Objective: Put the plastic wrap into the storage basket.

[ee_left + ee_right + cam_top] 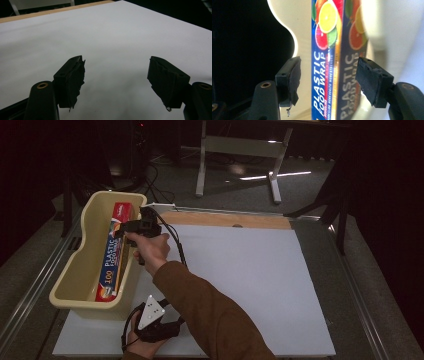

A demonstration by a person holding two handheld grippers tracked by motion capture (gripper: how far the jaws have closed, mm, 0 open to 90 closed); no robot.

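A long box of plastic food wrap (112,252), red and blue with fruit pictures, lies lengthwise in a cream plastic bin (87,307) at the left of the table. My right gripper (131,226) reaches across over the bin's far end. In the right gripper view it stands open (329,62), its jaws on either side of the box (324,30) without touching it. My left gripper (172,326), topped with a grey plate, rests near the table's front edge. It is open (116,67) over bare white board, with nothing between its jaws.
The white board (240,280) covers most of the table right of the bin, with a wooden strip (225,220) along its far edge. A white metal frame (240,145) stands on the dark floor beyond. A black cable (176,242) trails from the right gripper.
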